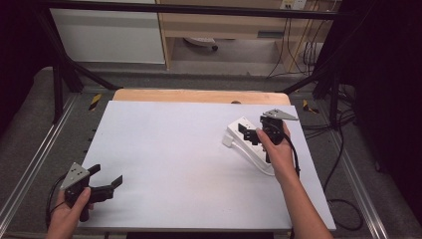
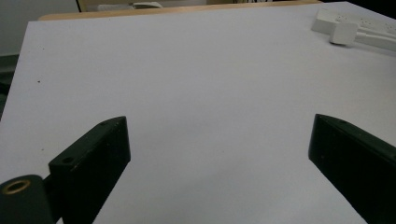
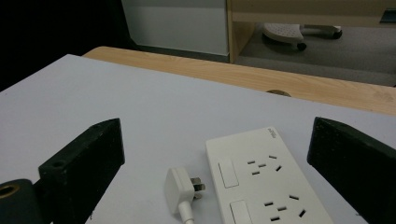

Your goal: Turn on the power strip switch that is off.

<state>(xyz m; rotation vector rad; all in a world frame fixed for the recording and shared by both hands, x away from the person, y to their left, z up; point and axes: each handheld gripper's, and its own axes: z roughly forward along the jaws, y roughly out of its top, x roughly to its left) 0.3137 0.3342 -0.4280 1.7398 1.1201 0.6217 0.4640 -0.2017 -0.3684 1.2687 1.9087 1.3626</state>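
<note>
2 tools sit released: the right tool (image 1: 251, 133) hovers over the white power strip (image 3: 266, 182), whose loose plug (image 3: 180, 189) lies just beside it, likely lining up a grab. The left tool (image 1: 106, 180) waits well apart on the counter (image 1: 174, 164).

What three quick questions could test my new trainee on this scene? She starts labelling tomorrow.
1. True or false: the plug is inserted in the power strip.
2. Which gripper is nearer the strip: A) left B) right?
3. Fill in: both grippers' jaws stand ____.

Key: 1 false, it lies on the table beside the strip; 2 B; 3 open.
</note>
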